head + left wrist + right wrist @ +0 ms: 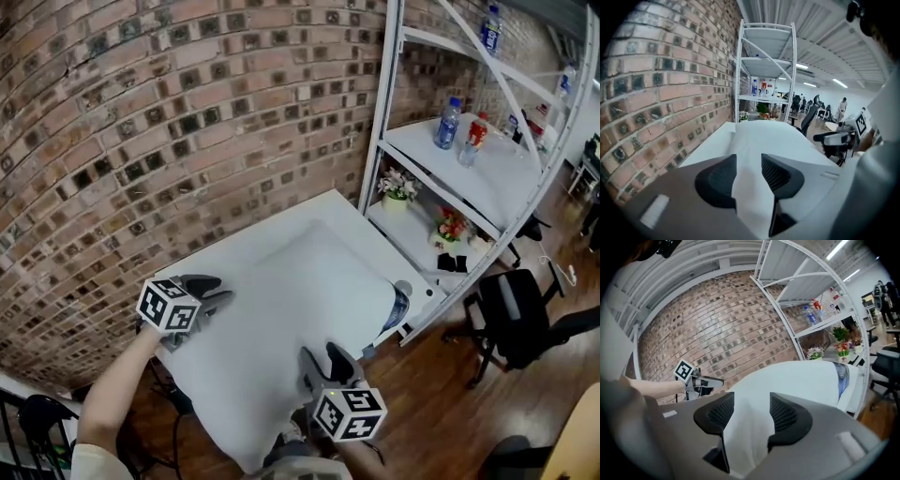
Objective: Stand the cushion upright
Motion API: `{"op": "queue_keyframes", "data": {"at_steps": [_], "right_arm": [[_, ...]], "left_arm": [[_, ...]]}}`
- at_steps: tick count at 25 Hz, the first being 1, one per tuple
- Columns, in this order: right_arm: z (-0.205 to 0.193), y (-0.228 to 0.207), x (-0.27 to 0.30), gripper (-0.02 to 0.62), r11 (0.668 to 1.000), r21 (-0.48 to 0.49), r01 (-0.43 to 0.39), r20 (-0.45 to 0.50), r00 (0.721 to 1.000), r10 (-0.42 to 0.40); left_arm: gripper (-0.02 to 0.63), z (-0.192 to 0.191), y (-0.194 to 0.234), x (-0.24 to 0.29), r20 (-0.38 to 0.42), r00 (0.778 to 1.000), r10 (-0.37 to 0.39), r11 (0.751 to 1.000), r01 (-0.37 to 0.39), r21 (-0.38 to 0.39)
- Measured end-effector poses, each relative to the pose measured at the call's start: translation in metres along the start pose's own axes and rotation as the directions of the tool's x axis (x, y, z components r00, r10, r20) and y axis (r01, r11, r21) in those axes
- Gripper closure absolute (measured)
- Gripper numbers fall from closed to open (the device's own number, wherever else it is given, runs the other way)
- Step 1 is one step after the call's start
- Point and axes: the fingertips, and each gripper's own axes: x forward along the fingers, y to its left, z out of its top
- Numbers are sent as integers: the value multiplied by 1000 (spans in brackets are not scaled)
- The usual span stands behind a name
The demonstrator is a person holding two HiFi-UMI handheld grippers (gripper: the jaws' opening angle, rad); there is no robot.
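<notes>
where bricks [141, 141] rise, table [361, 225] seemingly bears cushion [281, 319].

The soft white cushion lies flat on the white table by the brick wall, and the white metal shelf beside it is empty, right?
Not empty: the head view shows the white metal shelf holding plastic bottles and potted flowers. The soft white cushion does lie flat on the white table by the brick wall.
</notes>
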Motion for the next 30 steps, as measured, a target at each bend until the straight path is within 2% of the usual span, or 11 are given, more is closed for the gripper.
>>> {"op": "queue_keyframes", "data": {"at_steps": [4,7,9,12,15,18,22,24,26,28,30], "right_arm": [[-7,-18,-5,353,993,75,86,-22,996,-84],[-16,-39,-9,319,978,124,166,-50,986,-161],[-26,-48,-11,299,967,168,191,-73,981,-181],[-39,-53,-14,298,949,239,206,-90,978,-190],[-45,-60,-18,285,927,296,230,-92,973,-212],[-52,-65,-18,267,898,372,234,-103,972,-211],[-65,-65,-11,230,846,489,212,-117,977,-177],[-70,-64,-5,229,828,520,210,-129,978,-167],[-72,-63,5,232,824,528,205,-132,978,-159],[-73,-61,14,250,824,533,195,-123,981,-153],[-74,-58,18,295,829,524,196,-116,981,-158]], "left_arm": [[431,6,18,25,-31,996,-89,996,89,-21],[388,5,19,43,-79,978,-193,981,191,-36],[360,0,17,54,-129,960,-247,969,246,-25],[353,-7,13,67,-200,925,-323,945,328,-7],[332,-8,10,76,-237,894,-381,921,390,-8],[279,-9,16,83,-266,870,-414,906,423,-25],[204,-16,27,93,-323,844,-428,899,436,-51],[183,-24,25,98,-355,817,-455,887,452,-97],[183,-30,20,102,-377,787,-488,870,471,-144],[183,-37,15,107,-390,768,-508,859,482,-171],[184,-43,9,112,-399,748,-530,846,497,-193]]}}
